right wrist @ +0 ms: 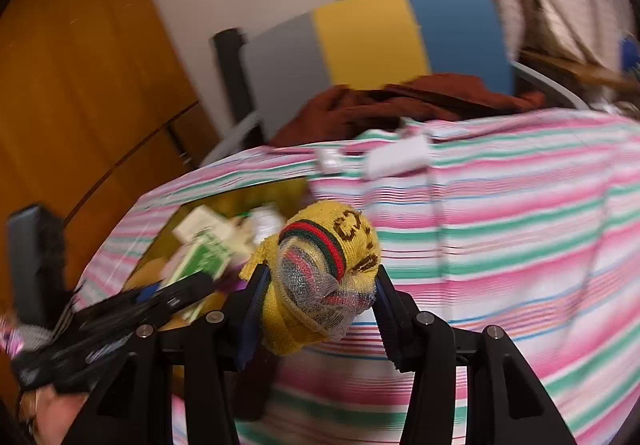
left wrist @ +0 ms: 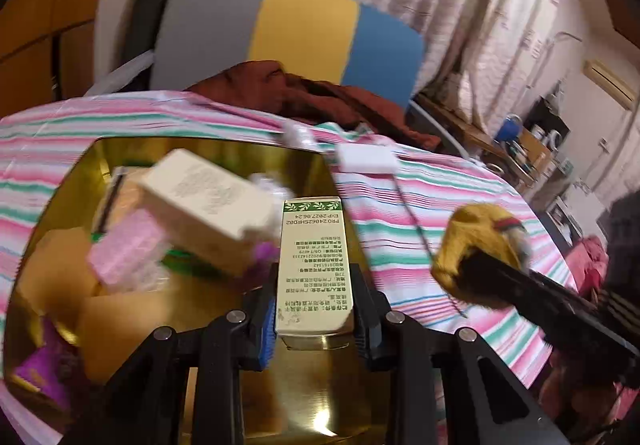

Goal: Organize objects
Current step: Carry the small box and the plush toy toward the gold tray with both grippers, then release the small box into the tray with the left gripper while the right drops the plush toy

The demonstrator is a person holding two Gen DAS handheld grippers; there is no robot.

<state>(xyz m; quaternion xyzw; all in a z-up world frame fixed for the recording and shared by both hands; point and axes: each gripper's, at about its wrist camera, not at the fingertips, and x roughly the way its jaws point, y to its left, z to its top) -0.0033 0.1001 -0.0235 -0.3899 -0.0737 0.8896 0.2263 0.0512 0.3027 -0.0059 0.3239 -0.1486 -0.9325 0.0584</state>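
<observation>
The gold tray already holds several boxes. The left gripper clamps a green-and-cream carton above it; the right gripper grips a yellow rolled sock beside the tray. Both items remain unplaced, as do 2 white pieces on the striped cloth.

Black fingers with blue pads, silver screws.

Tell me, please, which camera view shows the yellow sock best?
The right wrist view: the yellow sock fills its centre, clamped between the right gripper fingers, its stripes visible. The left wrist view shows it sideways, partly hidden.
</observation>
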